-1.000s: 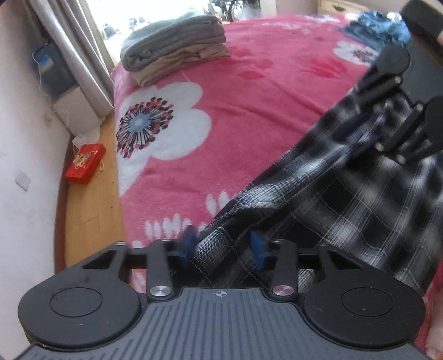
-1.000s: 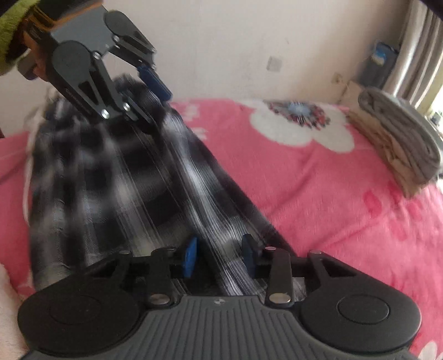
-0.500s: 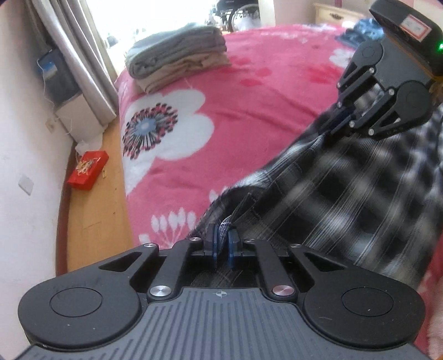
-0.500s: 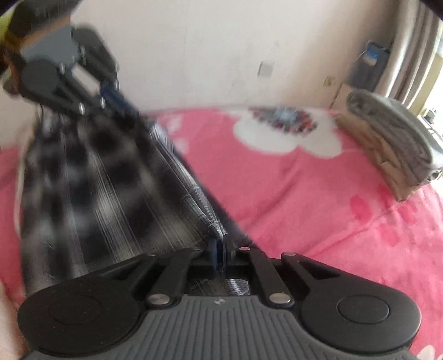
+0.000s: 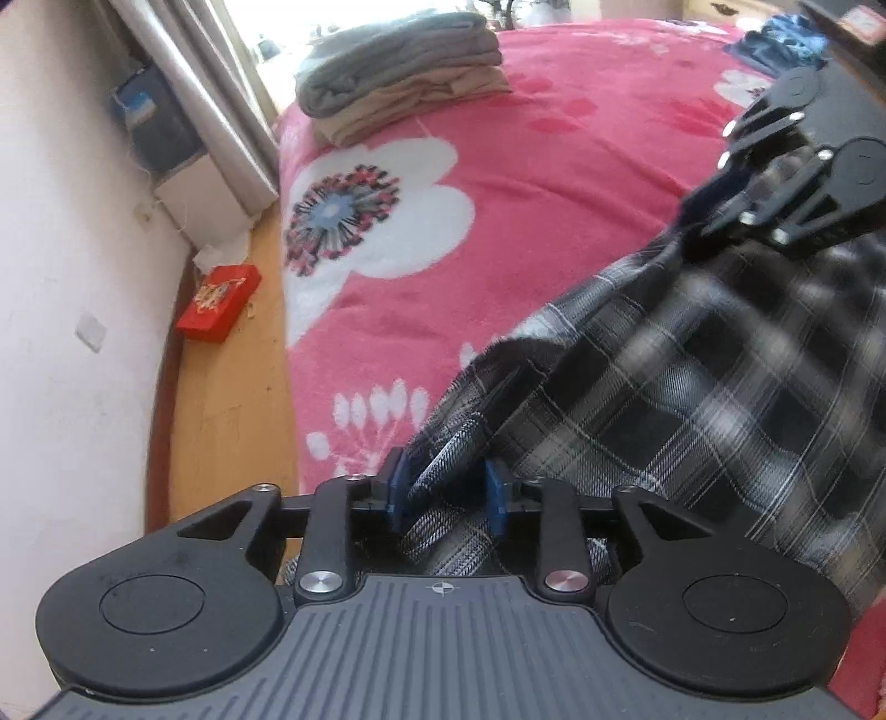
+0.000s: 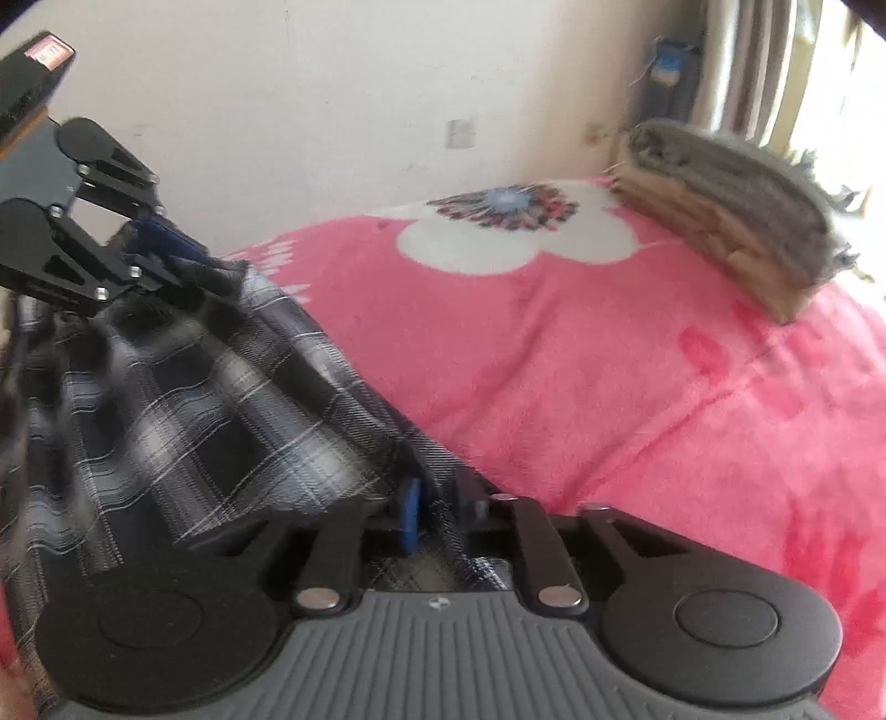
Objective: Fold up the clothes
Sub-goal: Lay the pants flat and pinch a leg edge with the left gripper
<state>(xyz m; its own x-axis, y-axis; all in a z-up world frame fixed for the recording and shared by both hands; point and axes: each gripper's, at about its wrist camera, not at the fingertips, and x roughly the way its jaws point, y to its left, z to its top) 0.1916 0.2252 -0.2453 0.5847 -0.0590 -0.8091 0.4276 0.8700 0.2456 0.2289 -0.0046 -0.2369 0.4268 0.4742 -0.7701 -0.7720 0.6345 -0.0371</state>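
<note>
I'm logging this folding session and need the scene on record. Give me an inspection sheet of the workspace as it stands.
Surface: bed under a pink floral blanket.
Job's things: plaid garment, bunched at the near edge, its cloth running between the fingers of both grippers.
Clutter: folded stack of grey and beige clothes; blue garment at the far corner.
Grippers: left gripper open; right gripper slightly open, cloth in the gap, blurred.
Cables: thin cord by the wall outlet.
Surroundings: red box on the wooden floor, curtains, white wall.
</note>
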